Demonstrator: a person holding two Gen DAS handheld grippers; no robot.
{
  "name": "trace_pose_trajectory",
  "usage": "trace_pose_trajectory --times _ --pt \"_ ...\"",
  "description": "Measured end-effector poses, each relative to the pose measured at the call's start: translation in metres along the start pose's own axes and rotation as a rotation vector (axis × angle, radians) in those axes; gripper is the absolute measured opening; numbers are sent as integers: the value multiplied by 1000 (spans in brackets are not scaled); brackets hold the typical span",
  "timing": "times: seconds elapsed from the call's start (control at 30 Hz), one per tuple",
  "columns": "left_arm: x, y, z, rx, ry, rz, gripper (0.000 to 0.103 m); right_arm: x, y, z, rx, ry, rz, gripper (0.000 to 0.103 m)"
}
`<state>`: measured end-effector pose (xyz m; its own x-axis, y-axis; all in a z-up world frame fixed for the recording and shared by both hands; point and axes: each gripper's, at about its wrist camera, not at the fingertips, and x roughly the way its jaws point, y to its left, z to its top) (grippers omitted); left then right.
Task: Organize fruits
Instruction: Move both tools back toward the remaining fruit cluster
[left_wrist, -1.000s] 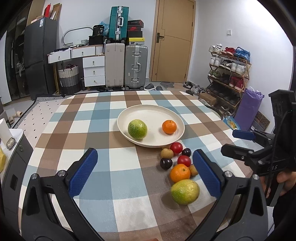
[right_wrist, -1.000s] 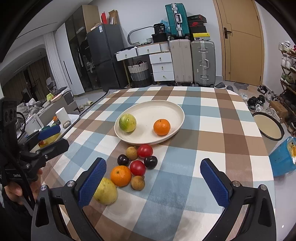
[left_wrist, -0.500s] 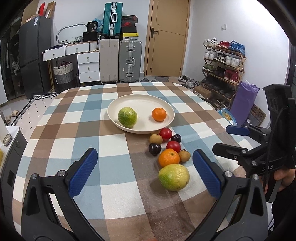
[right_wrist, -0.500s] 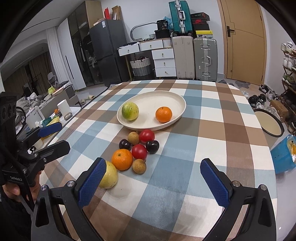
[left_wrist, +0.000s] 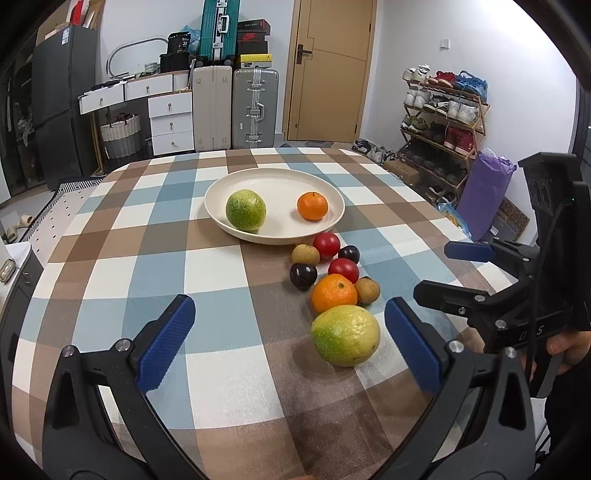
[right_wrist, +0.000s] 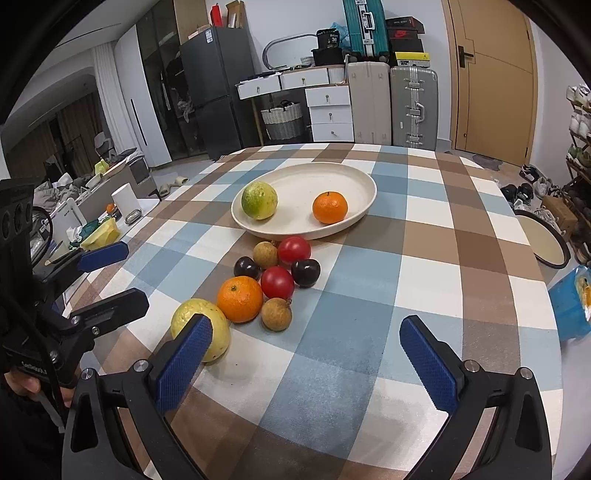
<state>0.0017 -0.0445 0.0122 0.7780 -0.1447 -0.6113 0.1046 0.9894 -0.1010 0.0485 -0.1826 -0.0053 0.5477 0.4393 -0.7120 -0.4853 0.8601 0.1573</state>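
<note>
Both hand-held grippers, left (left_wrist: 286, 347) and right (right_wrist: 306, 363), have dropped closer, jaws wide open and empty. Yellow-green citrus (left_wrist: 345, 335) sits nearest in the loose pile on the surface (left_wrist: 221, 273), plate (left_wrist: 221, 218) beyond. Looks like that's next.

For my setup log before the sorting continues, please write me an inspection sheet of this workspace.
Surface: table with a checked cloth, flat.
Job's things: plate holding a green fruit and an orange; beside it on the cloth a cluster of small red, dark and brown fruits, a second orange, a yellow-green fruit.
Clutter: nothing seen on the table.
Grippers: left gripper open, empty; right gripper open, empty.
Cables: black cable on the right gripper's handle.
Surroundings: suitcases, drawers, door, shoe rack.
</note>
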Motion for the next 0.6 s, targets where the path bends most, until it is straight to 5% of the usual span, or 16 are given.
trace_pose_trajectory --times 0.6 --pt "18 -4 -11 0 51 -32 102 15 -8 -1 -7 35 -25 103"
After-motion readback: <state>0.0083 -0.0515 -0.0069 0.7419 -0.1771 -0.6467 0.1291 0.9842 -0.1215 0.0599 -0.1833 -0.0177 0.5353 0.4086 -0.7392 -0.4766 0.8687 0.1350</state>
